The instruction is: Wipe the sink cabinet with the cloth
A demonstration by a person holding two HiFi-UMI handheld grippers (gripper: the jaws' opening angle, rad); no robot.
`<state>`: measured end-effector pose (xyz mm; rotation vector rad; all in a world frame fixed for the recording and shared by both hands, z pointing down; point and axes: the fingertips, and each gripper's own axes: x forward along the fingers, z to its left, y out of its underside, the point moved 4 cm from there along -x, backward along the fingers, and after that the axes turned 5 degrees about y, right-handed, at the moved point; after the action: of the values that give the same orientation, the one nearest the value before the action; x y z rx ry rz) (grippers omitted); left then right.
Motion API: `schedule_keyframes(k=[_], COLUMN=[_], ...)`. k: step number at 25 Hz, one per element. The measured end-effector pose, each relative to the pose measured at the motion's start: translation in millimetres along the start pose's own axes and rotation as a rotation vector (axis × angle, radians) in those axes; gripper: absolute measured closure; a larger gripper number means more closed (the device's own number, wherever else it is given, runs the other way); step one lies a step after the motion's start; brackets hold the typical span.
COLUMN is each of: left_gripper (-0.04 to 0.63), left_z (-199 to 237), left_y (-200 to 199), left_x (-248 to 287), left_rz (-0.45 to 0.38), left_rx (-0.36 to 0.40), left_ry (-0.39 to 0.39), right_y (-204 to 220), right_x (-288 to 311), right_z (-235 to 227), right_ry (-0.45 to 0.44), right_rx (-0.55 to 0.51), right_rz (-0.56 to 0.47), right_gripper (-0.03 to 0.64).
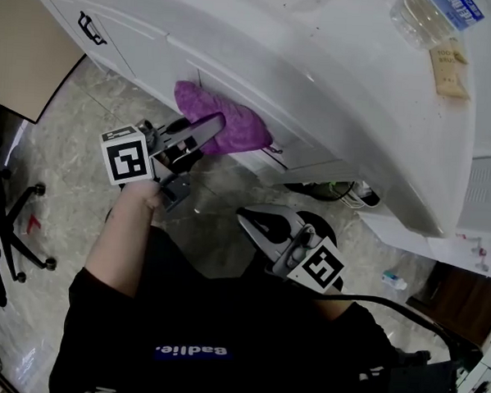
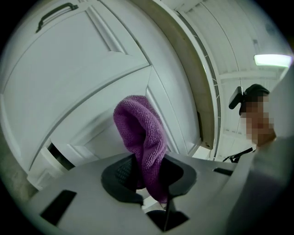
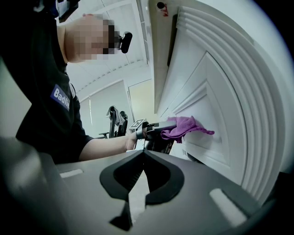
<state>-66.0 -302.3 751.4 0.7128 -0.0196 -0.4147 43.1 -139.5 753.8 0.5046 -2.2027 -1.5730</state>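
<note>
A purple cloth (image 1: 229, 121) is pressed against the white front of the sink cabinet (image 1: 147, 34), just under the countertop edge. My left gripper (image 1: 209, 130) is shut on the cloth, which bulges up out of the jaws in the left gripper view (image 2: 140, 133) and touches a cabinet panel (image 2: 82, 69). My right gripper (image 1: 247, 220) hangs lower, off the cabinet, shut with nothing between its fingers (image 3: 143, 158). The right gripper view shows the cloth (image 3: 183, 126) held by the left gripper (image 3: 154, 131) against the moulded door (image 3: 216, 101).
A black door handle (image 1: 91, 29) sits on the cabinet's far left door. A water bottle (image 1: 427, 16) and a small packet (image 1: 449, 72) lie on the countertop. An office chair (image 1: 11, 212) stands at left on the marble floor (image 1: 85, 126). Dark items (image 1: 328, 189) sit by the cabinet's base.
</note>
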Motion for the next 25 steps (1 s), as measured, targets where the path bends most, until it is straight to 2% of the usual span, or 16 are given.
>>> schedule_keyframes(k=[10, 17, 21, 25], left_gripper=[0.509, 0.509, 0.509, 0.509], left_z=[9.6, 29.6, 48.7, 67.3], left_y=[12.5, 38.1, 52.8, 71.6], left_x=[-5.4, -11.6, -3.0, -2.6], left_rz=[-0.017, 0.014, 0.051, 0.074], left_rx=[0.006, -0.046, -0.032, -0.053], left_ry=[0.006, -0.066, -0.109, -0.160], right_y=[1.4, 0.4, 2.4, 3.6], right_x=[-4.4, -8.5, -8.2, -8.9], right_z=[0.4, 0.6, 0.0, 1.2], right_ry=[0.006, 0.021, 0.022, 0.023], right_rx=[-0.004, -0.001, 0.003, 0.003], right_rz=[-0.006, -0.016, -0.018, -0.016], right_gripper=[0.615, 0.615, 0.615, 0.615])
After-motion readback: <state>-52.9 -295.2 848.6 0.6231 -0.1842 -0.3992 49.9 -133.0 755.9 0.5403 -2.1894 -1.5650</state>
